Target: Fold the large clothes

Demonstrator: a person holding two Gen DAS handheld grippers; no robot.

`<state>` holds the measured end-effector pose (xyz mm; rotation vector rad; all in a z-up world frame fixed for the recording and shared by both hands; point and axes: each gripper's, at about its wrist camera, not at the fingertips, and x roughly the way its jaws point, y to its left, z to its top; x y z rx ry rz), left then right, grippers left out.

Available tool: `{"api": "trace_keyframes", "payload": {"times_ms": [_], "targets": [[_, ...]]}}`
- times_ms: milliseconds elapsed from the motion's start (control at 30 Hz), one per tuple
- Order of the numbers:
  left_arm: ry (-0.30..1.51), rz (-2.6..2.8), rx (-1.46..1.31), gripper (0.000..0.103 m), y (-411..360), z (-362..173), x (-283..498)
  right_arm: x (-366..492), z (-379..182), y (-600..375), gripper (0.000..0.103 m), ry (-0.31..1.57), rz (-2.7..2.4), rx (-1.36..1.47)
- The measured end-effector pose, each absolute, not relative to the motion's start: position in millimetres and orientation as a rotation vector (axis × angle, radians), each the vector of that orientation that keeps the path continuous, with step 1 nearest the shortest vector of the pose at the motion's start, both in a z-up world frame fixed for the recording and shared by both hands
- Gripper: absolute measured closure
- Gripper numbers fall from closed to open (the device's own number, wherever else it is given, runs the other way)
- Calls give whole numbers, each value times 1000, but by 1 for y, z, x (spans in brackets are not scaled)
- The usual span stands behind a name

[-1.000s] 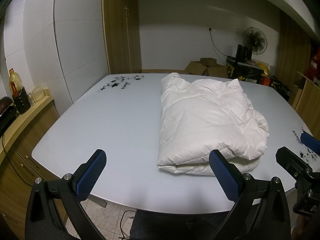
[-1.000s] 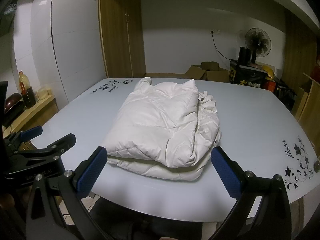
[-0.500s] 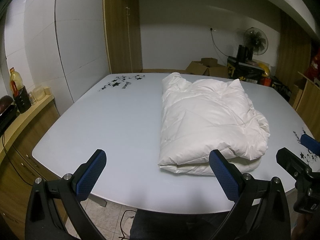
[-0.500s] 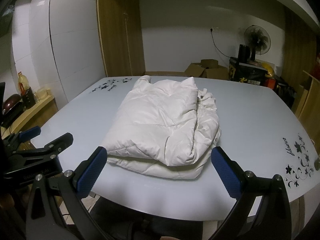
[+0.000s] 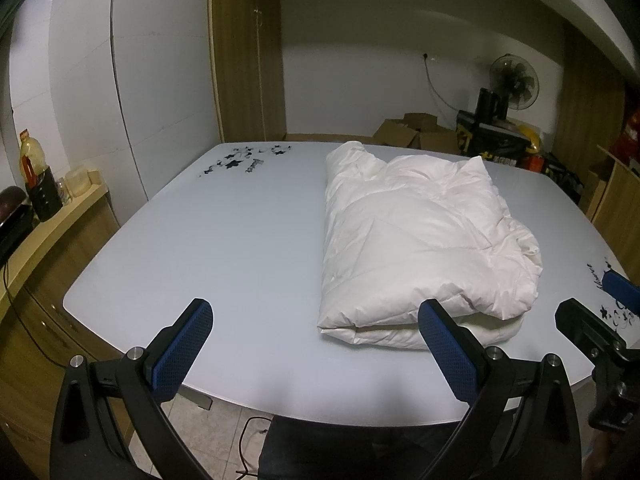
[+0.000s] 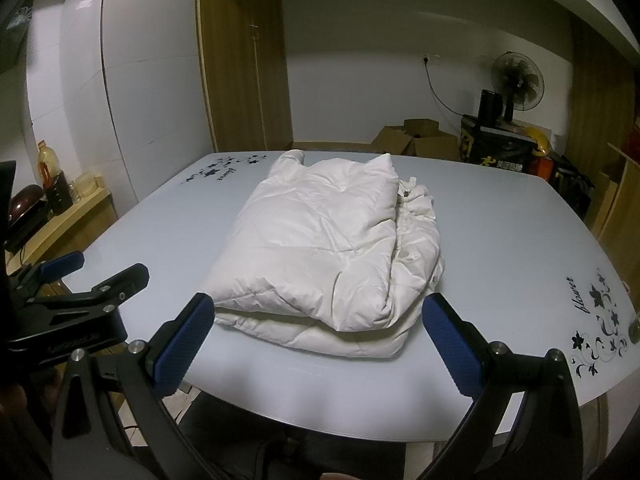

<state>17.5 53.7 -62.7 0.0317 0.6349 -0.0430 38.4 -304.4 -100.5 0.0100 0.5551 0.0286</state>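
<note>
A white quilted down jacket (image 6: 328,248) lies folded into a thick, puffy bundle on the pale glass table (image 6: 500,240), its layers stacked with the upper fold overlapping a flatter layer beneath and a gathered, crumpled edge showing along its right side. You hold both tools back at the near edge of the table: your left gripper (image 5: 316,350) hangs with its blue-padded fingers (image 5: 182,350) spread wide and nothing between them, the right-hand pad lined up with the jacket's near left corner but apart from it. Your right gripper (image 6: 320,344) is likewise spread wide and holds nothing, its two pads framing the jacket's near edge from just short of the fabric. In the left wrist view the jacket (image 5: 420,244) sits toward the right half of the table (image 5: 224,240), leaving a broad bare stretch of glass to its left, up to the black floral print (image 5: 236,162) at the far corner. In the right wrist view, bare glass also runs to the right of the bundle as far as a second floral print (image 6: 596,320) near the table's right edge. A wooden counter (image 5: 48,224) with an oil bottle (image 5: 30,156) stands off the left side; cardboard boxes (image 6: 416,140) and a standing fan (image 6: 518,80) sit beyond the far edge.
</note>
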Motion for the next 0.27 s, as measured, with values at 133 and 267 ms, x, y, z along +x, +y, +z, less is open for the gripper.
{"api": "trace_keyframes", "payload": {"times_ms": [133, 267], "targets": [[596, -47, 46, 0, 52, -62, 14, 38, -101, -305, 0, 555, 29, 9], [561, -45, 57, 0, 50, -60, 9, 39, -101, -305, 0, 559, 30, 11]]}}
